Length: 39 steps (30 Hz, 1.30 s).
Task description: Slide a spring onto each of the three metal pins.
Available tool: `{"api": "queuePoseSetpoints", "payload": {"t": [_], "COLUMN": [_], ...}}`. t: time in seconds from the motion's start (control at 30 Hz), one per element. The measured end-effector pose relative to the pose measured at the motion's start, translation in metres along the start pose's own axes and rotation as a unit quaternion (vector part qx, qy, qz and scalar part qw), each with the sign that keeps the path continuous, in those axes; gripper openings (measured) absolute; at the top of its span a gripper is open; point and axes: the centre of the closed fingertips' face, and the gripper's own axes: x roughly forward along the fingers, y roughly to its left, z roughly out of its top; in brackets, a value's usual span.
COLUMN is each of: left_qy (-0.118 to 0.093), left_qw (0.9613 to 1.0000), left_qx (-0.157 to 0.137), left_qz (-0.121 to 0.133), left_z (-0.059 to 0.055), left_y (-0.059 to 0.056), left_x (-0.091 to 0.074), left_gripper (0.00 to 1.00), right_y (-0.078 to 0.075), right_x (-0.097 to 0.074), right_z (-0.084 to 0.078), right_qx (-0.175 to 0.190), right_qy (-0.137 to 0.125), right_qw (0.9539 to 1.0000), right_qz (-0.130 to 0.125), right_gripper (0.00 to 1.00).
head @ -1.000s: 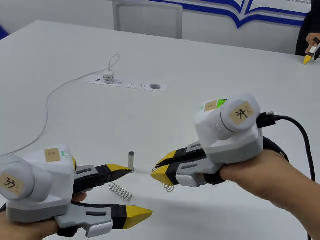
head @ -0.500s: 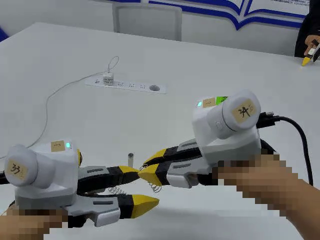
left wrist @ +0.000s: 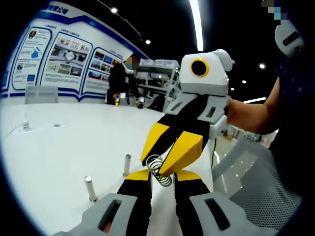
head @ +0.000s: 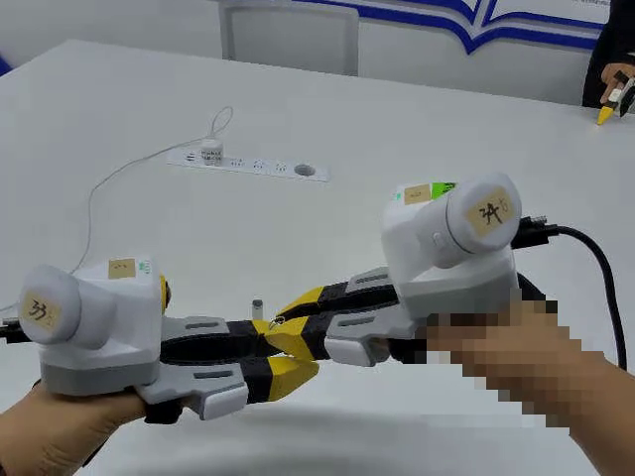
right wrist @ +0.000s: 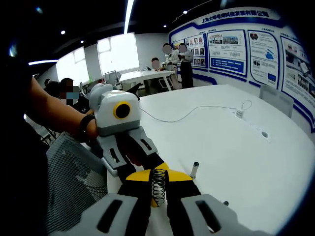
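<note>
The left tool [left wrist: 166, 175] lies low over the counter [head: 397, 149] with its jaws set narrow on either side of a spring [left wrist: 159, 167]; I cannot tell whether they press on it. The right tool [right wrist: 159, 177] meets it tip to tip and is pinched down on that same spring, which stands on end between its jaws in the right gripper view. Just behind the meeting tips stands one bare pin [head: 257, 306], and the left gripper view shows it with a second bare pin [left wrist: 89, 188] nearby, so no spring seems to be seated yet. To do this step well, one tool should own the coil near one end, leaving the bore open. The other should back off before the coil is squared over a pin and lowered straight, since a tilted spring would likely catch on the pin's top. Both tool bodies crowd the nearest pin and partly hide it from above. Further back a cable [head: 109, 188] runs to a power strip [head: 248, 165], well clear of the work. A chair [head: 288, 35] stands at the far edge, and another person [head: 615, 69] is at the far right corner.
</note>
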Motion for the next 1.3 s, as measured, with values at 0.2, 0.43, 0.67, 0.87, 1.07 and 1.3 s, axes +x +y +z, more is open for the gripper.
{"api": "queuePoseSetpoints", "payload": {"t": [0.2, 0.43, 0.67, 0.87, 1.07, 1.3], "left_qy": [0.001, -0.001, -0.001, -0.001, 0.000, 0.008], "left_qw": [0.9999, 0.9998, 0.9998, 0.9998, 0.9995, 0.9982], "left_qx": [0.011, 0.015, 0.017, 0.018, 0.020, 0.034], "left_qz": [0.004, 0.009, 0.009, 0.012, 0.025, 0.049], "left_z": [0.001, 0.002, 0.002, 0.002, 0.002, -0.001], "left_y": [0.002, 0.006, 0.006, 0.007, 0.012, 0.018], "left_x": [0.000, -0.003, -0.003, -0.003, -0.011, -0.024], "left_gripper": [0.13, 0.12, 0.13, 0.22, 0.29, 0.36], "right_y": [-0.002, -0.004, -0.005, -0.009, -0.018, -0.032], "right_x": [-0.003, -0.009, -0.012, -0.015, -0.023, -0.036], "right_z": [0.001, 0.000, -0.002, -0.001, 0.000, 0.000], "right_qx": [-0.001, -0.002, -0.001, -0.003, 0.000, 0.005], "right_qy": [-0.002, -0.004, -0.006, -0.007, -0.011, -0.017], "right_qw": [1.0000, 0.9999, 0.9999, 0.9998, 0.9995, 0.9986], "right_qz": [-0.003, -0.009, -0.013, -0.019, -0.030, -0.051], "right_gripper": [0.12, 0.12, 0.11, 0.11, 0.11, 0.11]}}
